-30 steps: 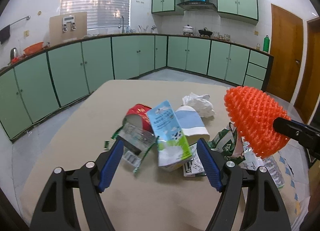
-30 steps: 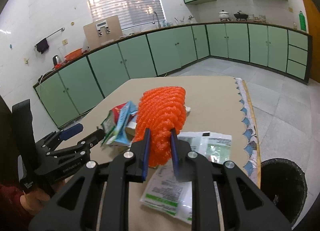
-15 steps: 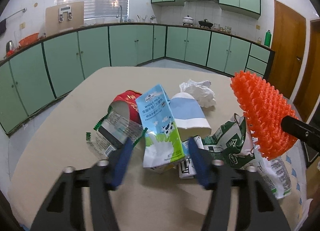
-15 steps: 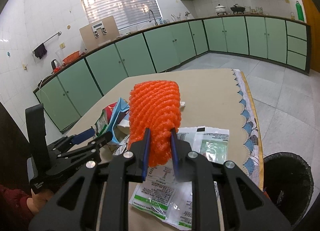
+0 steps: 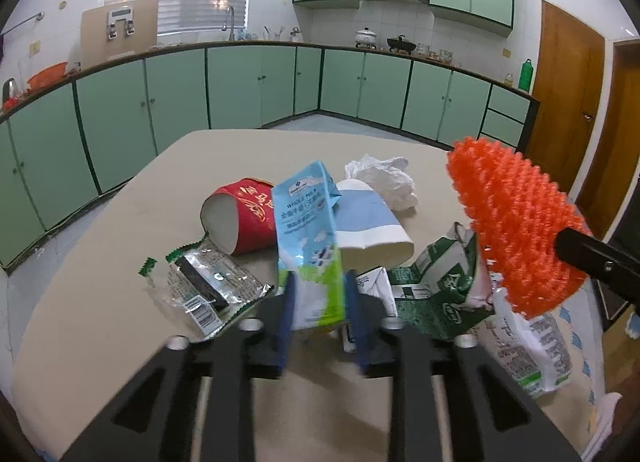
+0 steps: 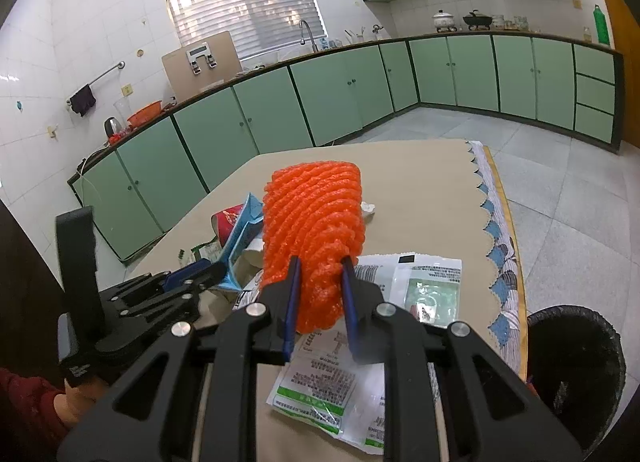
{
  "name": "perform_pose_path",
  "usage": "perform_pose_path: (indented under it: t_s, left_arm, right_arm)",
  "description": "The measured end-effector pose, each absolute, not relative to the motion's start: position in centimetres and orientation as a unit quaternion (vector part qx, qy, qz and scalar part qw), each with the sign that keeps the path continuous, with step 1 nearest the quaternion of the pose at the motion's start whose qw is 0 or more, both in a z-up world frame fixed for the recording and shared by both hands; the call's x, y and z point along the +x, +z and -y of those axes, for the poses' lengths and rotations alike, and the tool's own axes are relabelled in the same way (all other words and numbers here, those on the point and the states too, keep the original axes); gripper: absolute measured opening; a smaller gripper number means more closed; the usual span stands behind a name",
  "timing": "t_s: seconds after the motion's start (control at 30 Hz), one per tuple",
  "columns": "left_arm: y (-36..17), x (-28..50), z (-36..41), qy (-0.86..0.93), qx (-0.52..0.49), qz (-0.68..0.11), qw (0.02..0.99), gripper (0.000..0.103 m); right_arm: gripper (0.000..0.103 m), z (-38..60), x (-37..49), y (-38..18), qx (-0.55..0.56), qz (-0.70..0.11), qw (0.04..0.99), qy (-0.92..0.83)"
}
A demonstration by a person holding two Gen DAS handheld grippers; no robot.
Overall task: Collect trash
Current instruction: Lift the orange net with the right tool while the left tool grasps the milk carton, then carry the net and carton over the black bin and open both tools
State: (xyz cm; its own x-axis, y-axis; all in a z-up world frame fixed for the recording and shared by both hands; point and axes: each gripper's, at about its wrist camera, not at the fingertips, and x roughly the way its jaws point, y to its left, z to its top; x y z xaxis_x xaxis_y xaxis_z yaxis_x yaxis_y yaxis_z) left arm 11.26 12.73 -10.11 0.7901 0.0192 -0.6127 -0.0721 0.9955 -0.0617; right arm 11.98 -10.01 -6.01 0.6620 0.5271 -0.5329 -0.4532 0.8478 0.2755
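Left wrist view: left claw [image 5: 319,304] closing its blue fingers [image 5: 286,310] on the bottom of a milk carton [image 5: 310,240], carton right between them, pads at its sides. "WHOLE MILK" printed on the carton. Just left of the claw, a clear wrapper [image 5: 208,286] flat on the surface [image 5: 100,326]. Behind it, a red paper cup [image 5: 242,220] tipped over. Behind the carton, a blue and white cup [image 5: 370,228] and a crumpled white tissue [image 5: 386,180]. To the right, a green carton [image 5: 438,288], squashed. Bare room on the surface to the left and far behind the pile.

Right wrist view: right claw [image 6: 320,296] narrow, squeezing an orange foam net [image 6: 314,222] held up above the surface. Under the claw, a white and green packet [image 6: 416,282], small print too tiny to read. Right of the claw, the surface edge with a zigzag cloth trim [image 6: 498,234], then a black bin [image 6: 576,366] on the floor. Left, the other claw at the carton, with a hand [image 6: 70,404] in a red sleeve.
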Motion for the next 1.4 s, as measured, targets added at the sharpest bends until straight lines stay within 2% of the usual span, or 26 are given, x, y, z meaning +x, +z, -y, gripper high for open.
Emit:
perform_pose_path:
  t_s: [0.07, 0.1, 0.2, 0.27, 0.33, 0.57, 0.97, 1.4]
  left_arm:
    - [-10.2, 11.8, -12.6, 0.019, -0.042, -0.326, 0.944, 0.029]
    - [-10.2, 11.8, -12.6, 0.018, -0.042, -0.325, 0.944, 0.023]
    - [-10.1, 11.6, -12.5, 0.020, -0.040, -0.322, 0.946, 0.020]
    - [-9.9, 11.3, -12.8, 0.028, -0.044, -0.314, 0.948, 0.008]
    - [-9.4, 11.1, -13.4, 0.025, -0.050, -0.311, 0.949, 0.003]
    - [-8.1, 9.8, -14.1, 0.031, -0.068, -0.302, 0.950, 0.002]
    - [-2.5, 6.3, -12.4, -0.006, -0.060, -0.243, 0.968, 0.002]
    - [-0.5, 6.4, -4.3, -0.105, -0.040, -0.229, 0.967, 0.002]
  right_arm:
    - [0.019, 10.1, 11.9, -6.0, 0.060, -0.312, 0.909, 0.269]
    - [0.019, 10.1, 11.8, -6.0, 0.060, -0.312, 0.909, 0.269]
    - [0.019, 10.0, 11.8, -6.0, 0.060, -0.313, 0.909, 0.269]
    - [0.019, 10.1, 11.8, -5.9, 0.060, -0.312, 0.909, 0.269]
    - [0.019, 10.0, 11.7, -5.8, 0.059, -0.311, 0.909, 0.271]
    - [0.019, 9.6, 10.9, -4.5, 0.053, -0.297, 0.912, 0.278]
    - [0.019, 10.2, 8.5, -0.7, 0.049, -0.253, 0.927, 0.273]
    - [0.019, 16.8, 6.0, 1.2, 0.055, -0.232, 0.950, 0.203]
